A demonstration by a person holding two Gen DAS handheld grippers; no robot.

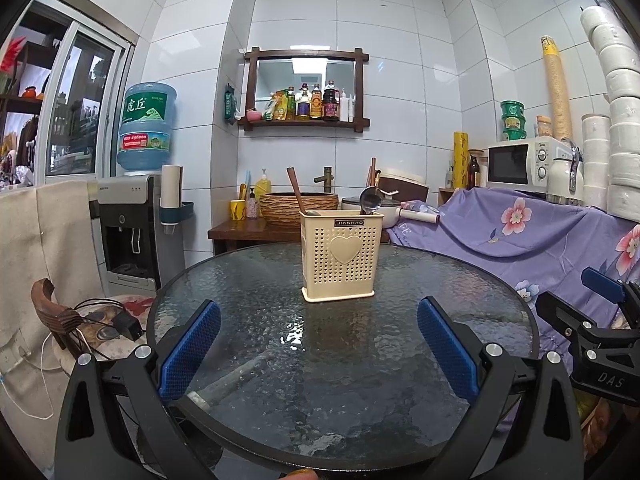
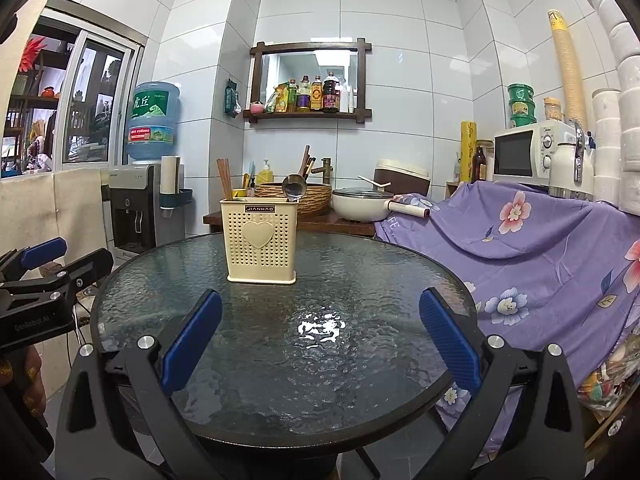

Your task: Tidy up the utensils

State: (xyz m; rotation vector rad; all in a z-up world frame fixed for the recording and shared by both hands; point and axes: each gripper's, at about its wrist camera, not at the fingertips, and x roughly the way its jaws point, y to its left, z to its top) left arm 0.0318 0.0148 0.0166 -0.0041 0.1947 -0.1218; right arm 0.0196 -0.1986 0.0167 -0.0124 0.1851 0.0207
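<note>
Plainly, both tools hang spread wide and empty over the round dark-rimmed textured-glass worktop (image 1: 400,360), where the cream perforated plastic utensil holder (image 1: 338,255) stands upright.

Left tool (image 1: 319,350) and right tool (image 2: 320,340) each show blue ribbed pads well apart with nothing between them. A black plate on the holder reads "JIANHAO" above a raised heart; a metal ladle (image 1: 369,201) and a brown wooden spoon handle (image 1: 296,191) rise out of its top, and the right wrist view shows brown chopsticks (image 2: 224,178) behind its left corner. On the left tool's body the right wrist view shows "GenRobot.AI"; on the right tool's body the left wrist view shows "DAS". Behind, a blue water jug (image 1: 146,126) marked "虎丘" sits on a grey dispenser, and a white microwave (image 1: 524,164) stands by a purple flowered cloth (image 1: 540,240).
</note>
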